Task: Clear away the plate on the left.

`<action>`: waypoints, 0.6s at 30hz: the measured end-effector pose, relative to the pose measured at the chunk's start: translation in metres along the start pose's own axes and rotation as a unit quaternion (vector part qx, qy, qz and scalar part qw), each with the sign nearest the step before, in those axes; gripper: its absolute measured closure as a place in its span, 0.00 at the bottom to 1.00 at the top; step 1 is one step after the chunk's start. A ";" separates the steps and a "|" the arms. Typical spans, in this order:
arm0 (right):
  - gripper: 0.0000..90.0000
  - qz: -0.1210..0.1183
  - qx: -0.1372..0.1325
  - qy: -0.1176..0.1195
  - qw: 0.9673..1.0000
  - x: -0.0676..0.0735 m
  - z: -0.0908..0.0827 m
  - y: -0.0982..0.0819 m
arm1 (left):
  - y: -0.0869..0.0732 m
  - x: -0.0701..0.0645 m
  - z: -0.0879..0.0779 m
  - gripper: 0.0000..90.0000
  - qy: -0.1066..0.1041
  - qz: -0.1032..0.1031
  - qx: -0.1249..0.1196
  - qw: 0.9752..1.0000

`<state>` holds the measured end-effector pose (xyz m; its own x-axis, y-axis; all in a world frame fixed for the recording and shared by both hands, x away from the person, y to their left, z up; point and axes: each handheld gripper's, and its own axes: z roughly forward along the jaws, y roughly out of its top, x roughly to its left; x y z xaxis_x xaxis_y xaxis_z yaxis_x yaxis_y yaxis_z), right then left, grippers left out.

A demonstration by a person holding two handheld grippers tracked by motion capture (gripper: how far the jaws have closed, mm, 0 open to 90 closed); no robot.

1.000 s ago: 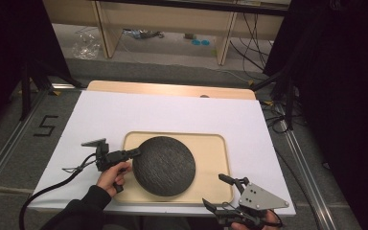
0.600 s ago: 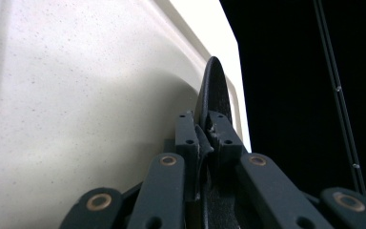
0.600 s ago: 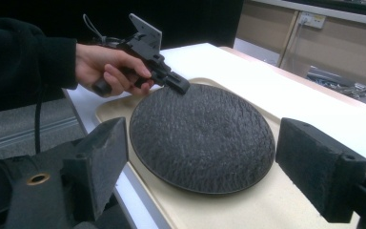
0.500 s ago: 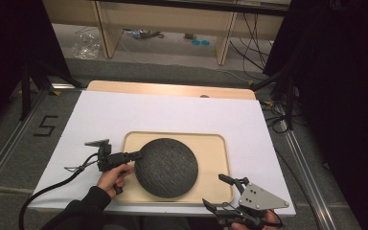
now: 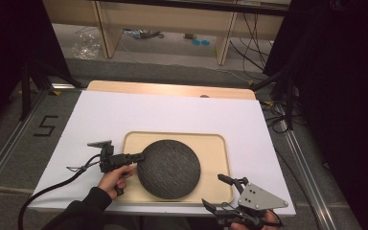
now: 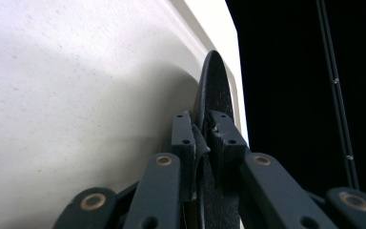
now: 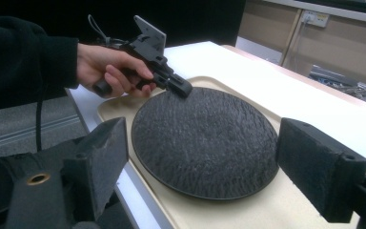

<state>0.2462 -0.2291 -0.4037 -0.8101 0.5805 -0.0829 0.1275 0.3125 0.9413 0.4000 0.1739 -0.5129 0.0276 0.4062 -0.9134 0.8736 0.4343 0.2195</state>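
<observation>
Plate: a black textured round plate [image 5: 168, 168] lies in the beige tray [image 5: 217, 143] on the white table.
Left gripper [image 5: 139, 155]: clamped on the plate's left rim; its own view shows the rim pinched edge-on.
Right gripper [image 5: 219, 191]: jaws spread wide, holding nothing, near the tray's front right corner.

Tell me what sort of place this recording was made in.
Probably a lab or workshop data-collection station, not a home: a white-covered table framed by metal rails, loose cables on the floor beyond, and dark curtains alongside.
</observation>
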 end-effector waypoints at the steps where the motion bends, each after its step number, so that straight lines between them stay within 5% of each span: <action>1: 0.22 0.000 -0.002 0.000 1.000 0.000 0.000 0.000 | 0.000 0.000 0.000 0.89 0.004 0.002 0.000 1.000; 8: 0.22 0.000 -0.003 0.000 1.000 0.000 0.000 0.000 | 0.002 0.001 0.000 0.85 0.003 0.007 0.006 1.000; 11: 0.22 -0.001 -0.005 -0.001 1.000 0.000 0.000 0.000 | 0.002 0.004 0.002 0.83 0.024 0.021 0.009 0.999; 18: 0.22 -0.001 -0.003 0.000 1.000 0.000 -0.001 0.000 | 0.006 0.001 -0.003 0.79 0.030 0.046 0.002 0.998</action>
<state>0.2460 -0.2301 -0.4030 -0.8105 0.5795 -0.0849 0.1222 0.3090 0.9432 0.4039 0.1796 -0.5109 0.0794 0.4911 -0.8675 0.8707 0.3895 0.3002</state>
